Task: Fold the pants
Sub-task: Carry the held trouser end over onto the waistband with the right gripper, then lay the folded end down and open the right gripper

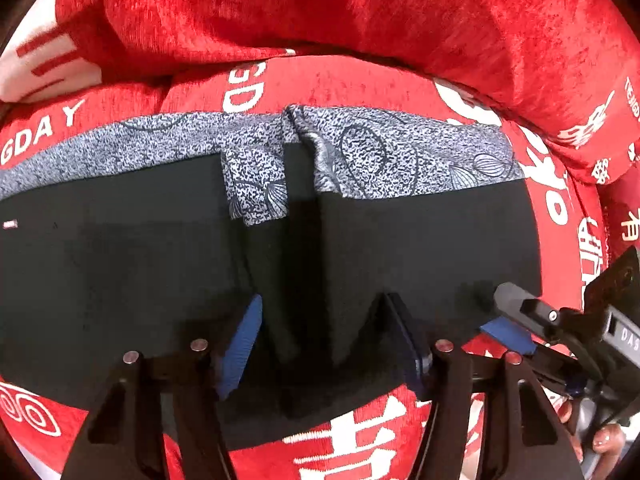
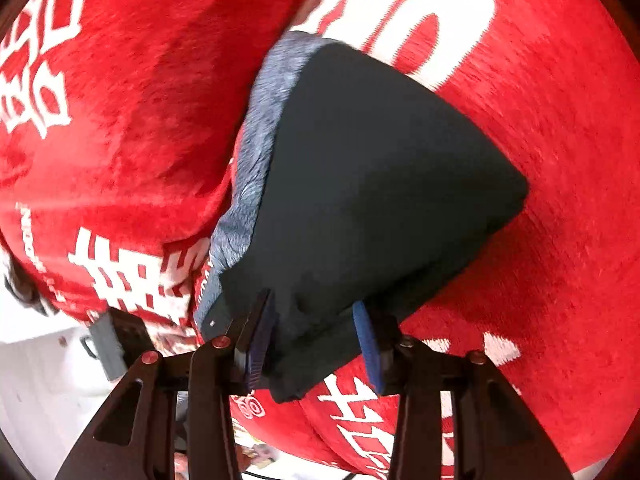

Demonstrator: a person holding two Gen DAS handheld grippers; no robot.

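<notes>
Home — red printed sofa cover (image 1: 360,8), cushions

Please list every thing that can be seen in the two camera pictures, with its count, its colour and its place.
Dark folded pants: one, black with a grey patterned band along the far edge, lying on the cover.
Plush red cover with white lettering: one, red and white, under and behind the pants.
White surface: one, white, at the lower left of the right wrist view, beyond the cover.
Left gripper: one, black with blue pads, fingers astride a fold of the pants.
Right gripper: one, black with blue pads, at the near corner of the pants.
Person's fingers: a few, behind the right gripper.
</notes>
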